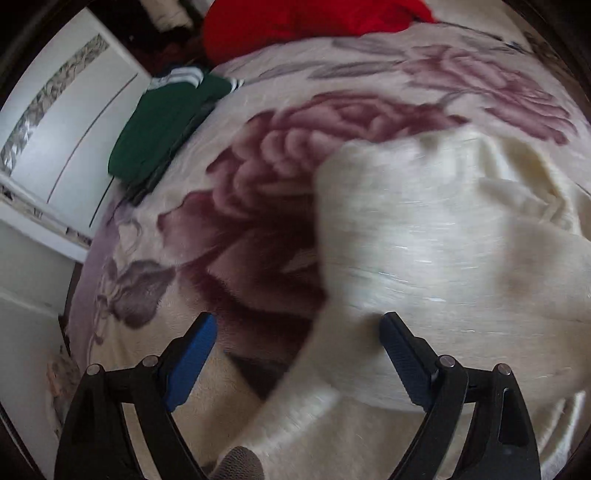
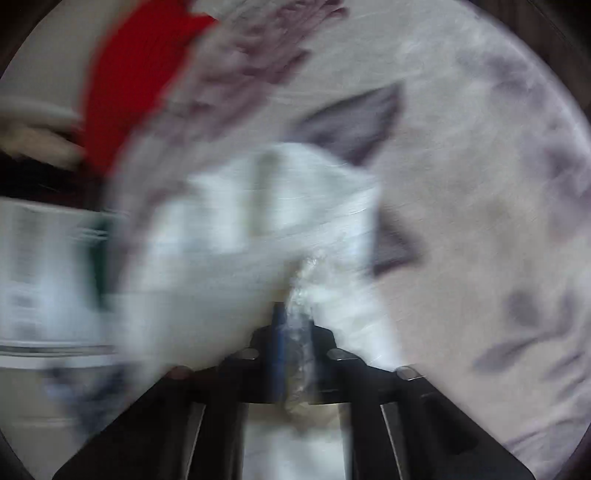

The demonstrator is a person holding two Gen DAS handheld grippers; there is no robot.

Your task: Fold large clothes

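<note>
A cream-white garment [image 1: 424, 236] lies rumpled on a floral blanket [image 1: 258, 192], filling the right half of the left wrist view. My left gripper [image 1: 297, 332] is open and empty, its blue pads apart just above the garment's left edge. In the right wrist view, heavily blurred, my right gripper [image 2: 293, 321] is shut on a bunched fold of the same white garment [image 2: 258, 221], which trails up and to the left from the jaws.
A folded dark green garment with white stripes [image 1: 159, 129] lies at the blanket's left edge. A red garment [image 1: 303, 22] lies at the far end and shows in the right wrist view [image 2: 136, 74]. A white cabinet [image 1: 62, 122] stands on the left.
</note>
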